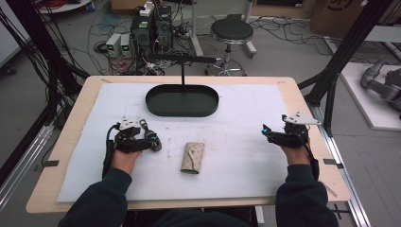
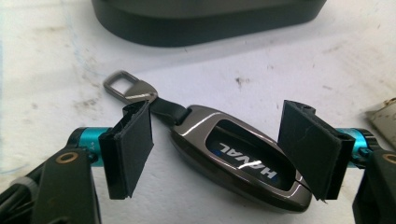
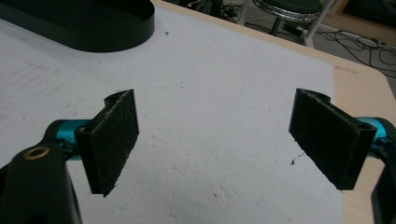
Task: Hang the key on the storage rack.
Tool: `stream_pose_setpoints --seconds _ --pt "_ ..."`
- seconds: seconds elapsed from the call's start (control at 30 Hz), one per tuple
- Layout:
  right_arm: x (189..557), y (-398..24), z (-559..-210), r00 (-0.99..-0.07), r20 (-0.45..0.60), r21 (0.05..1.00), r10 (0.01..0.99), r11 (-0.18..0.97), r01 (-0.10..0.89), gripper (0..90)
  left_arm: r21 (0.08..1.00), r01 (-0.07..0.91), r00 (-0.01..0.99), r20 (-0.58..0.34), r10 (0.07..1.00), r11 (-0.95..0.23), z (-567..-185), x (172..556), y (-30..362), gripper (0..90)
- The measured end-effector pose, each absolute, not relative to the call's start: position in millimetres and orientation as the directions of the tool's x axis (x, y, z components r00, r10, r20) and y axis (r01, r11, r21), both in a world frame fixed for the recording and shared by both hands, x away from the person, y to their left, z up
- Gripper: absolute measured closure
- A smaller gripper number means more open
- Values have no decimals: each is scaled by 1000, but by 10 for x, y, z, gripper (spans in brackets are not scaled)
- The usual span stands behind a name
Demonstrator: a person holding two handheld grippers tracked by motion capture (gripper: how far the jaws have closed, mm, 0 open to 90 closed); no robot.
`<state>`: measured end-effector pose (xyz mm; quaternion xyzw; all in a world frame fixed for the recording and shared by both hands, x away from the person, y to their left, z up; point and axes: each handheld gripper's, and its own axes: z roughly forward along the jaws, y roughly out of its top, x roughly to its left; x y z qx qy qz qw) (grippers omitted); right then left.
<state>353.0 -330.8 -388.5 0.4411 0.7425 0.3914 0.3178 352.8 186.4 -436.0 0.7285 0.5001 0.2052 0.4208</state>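
A dark metallic car key fob (image 2: 238, 158) with a strap and a metal clasp (image 2: 122, 85) lies on the white foam mat (image 1: 246, 156). My left gripper (image 2: 215, 149) stands around it. The fob lies slantwise between the two pads: the left pad (image 2: 128, 149) sits just off the fob's body, by the strap, and the right pad (image 2: 310, 149) overlaps its tail end. The fob (image 1: 154, 142) rests flat on the mat. My right gripper (image 3: 215, 140) is wide open over bare mat near the table's right edge (image 1: 270, 132).
A black oval tray (image 1: 182, 100) with a T-shaped stand sits at the back middle of the mat. A beige fabric pouch (image 1: 192, 158) lies at the mat's centre, right of the fob. A stool (image 1: 231, 32) and cables lie beyond the table.
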Motion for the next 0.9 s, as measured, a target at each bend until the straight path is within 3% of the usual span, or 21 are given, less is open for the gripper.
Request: stream_pose_setpoints --seconds 0.17,0.43,0.57,0.6,0.63,0.73,0.9 --pt "3549 -3279 -3901 -407 -136 853 903 315 415 163 810 575 392 -145 908 -119 -4396 3568 1850 240" --pt "3570 -3252 -3917 -410 -139 848 901 323 421 163 791 587 431 -126 894 -172 -4452 3590 1759 210" --pt "3571 -3263 -3920 -407 -141 847 903 323 423 163 768 608 451 -129 883 -198 -4465 3595 1757 291" --pt "3570 -3265 -3920 -406 -139 848 903 320 423 163 760 618 459 -139 877 -202 -4461 3596 1770 325" --pt "3564 -3276 -3916 -404 -142 848 904 321 422 163 755 621 466 -143 873 -208 -4456 3595 1784 417" --pt "3557 -3285 -3915 -402 -142 848 905 320 422 164 721 634 506 -112 855 -281 -4406 3605 1849 483" --pt "3547 -3291 -3915 -402 -140 847 905 320 425 165 708 639 503 -90 860 -300 -4384 3634 1938 484"
